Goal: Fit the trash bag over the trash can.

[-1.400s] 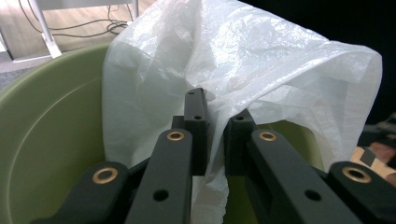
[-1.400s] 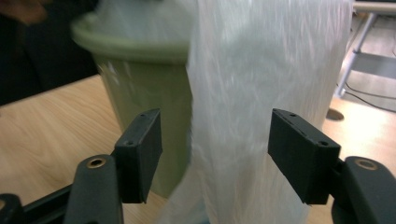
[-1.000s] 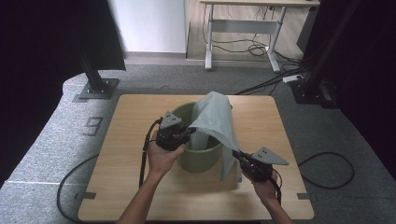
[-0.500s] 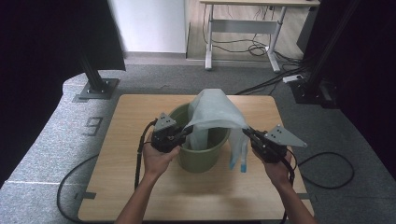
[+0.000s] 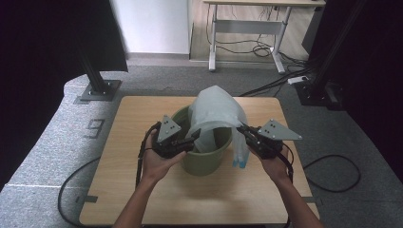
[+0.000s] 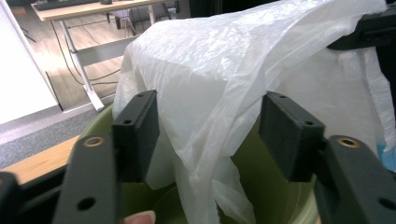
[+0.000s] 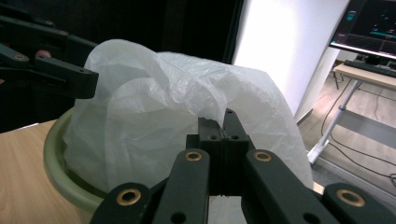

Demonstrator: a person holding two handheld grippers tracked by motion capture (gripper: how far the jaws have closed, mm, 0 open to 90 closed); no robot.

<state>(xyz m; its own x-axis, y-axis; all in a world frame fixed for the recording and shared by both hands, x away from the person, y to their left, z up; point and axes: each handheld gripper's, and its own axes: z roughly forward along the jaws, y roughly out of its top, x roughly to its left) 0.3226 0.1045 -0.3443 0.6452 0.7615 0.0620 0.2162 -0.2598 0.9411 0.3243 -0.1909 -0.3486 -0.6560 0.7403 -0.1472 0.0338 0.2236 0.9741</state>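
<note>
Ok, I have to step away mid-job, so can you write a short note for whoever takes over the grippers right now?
Left gripper: jaws have just been opening; the white plastic bag hangs loose between them, not pinched.
Right gripper: shut on the bag's edge, held up at the bucket's right side.
Green bucket: upright mid-table; the bag is draped over its top, part hanging inside, part down the right outside.
Done: bag lifted over the bucket.
Left: probably re-grip with the left, spread the mouth and pull it round the rim.

Black claws [image 5: 196, 136], grey triangular plates, black cables.
</note>
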